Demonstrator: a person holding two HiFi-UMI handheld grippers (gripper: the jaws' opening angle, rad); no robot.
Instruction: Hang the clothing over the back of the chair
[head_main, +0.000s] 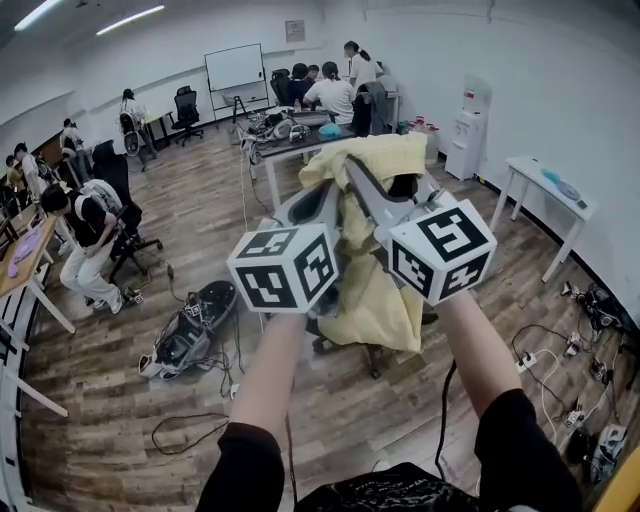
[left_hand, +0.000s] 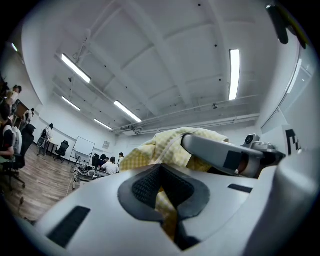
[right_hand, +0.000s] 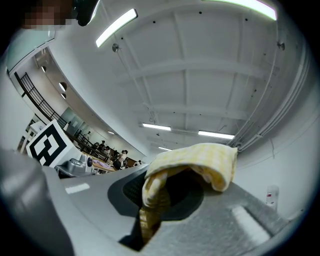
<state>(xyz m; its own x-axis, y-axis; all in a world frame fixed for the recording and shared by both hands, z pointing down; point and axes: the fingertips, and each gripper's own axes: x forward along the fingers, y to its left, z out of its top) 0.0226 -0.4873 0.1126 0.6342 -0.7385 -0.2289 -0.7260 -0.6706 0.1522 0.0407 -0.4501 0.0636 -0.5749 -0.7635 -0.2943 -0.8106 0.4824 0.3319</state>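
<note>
Just above the chair (head_main: 372, 358), I held the yellow checked clothing (head_main: 380, 290) up with both arms stretched out. My left tool (left_hand: 162, 195) was clamped on a fold of the cloth. My right tool (right_hand: 149, 212) was pinched tight on another fold close beside it, the cloth's edge flopping over its tip. The clothing hung down from both tools in front of the chair, hiding most of it; whether it touched the chair's back I could not tell.

Ceiling tubes (left_hand: 234, 73) light the room brightly and evenly. My gripper views bulge toward dark rounded corners, and my jaws up close look soft.
</note>
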